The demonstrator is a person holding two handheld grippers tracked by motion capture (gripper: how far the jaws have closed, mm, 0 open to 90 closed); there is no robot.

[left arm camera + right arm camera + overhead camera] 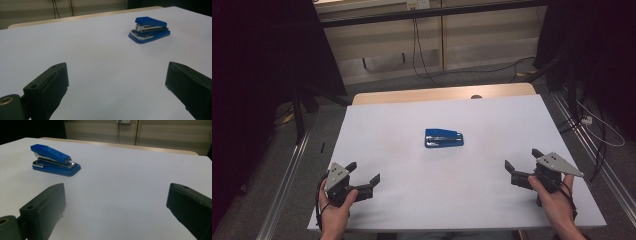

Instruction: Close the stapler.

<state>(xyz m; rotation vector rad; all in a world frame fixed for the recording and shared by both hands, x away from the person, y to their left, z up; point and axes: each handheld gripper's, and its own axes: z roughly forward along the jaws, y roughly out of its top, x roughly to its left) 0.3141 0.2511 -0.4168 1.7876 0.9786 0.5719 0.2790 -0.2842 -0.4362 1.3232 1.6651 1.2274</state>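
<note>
I've got the blue stapler [443, 138] lying flat near the middle of the high view, on the white table [412, 200], a little above centre of the sheet. It sits on its base with its long side running left to right in the frame, nothing touching it.

Down at the lower left of that view, my left gripper [364, 175] is held in a hand [334, 212] just inside the table's near edge, jaws spread wide with only bare table between them. In the left gripper view the stapler [149, 30] shows at the upper right, well apart from the two black jaws rising at the bottom corners.

At the lower right of the high view, my right gripper [522, 162] is gripped by the other hand [557, 200], jaws likewise wide apart and holding nothing. From the right gripper view the stapler [53, 160] sits in the upper left, its metal mouth facing right in the frame, well apart from the jaws.

Both grippers are well apart from the stapler, one on each side.
</note>
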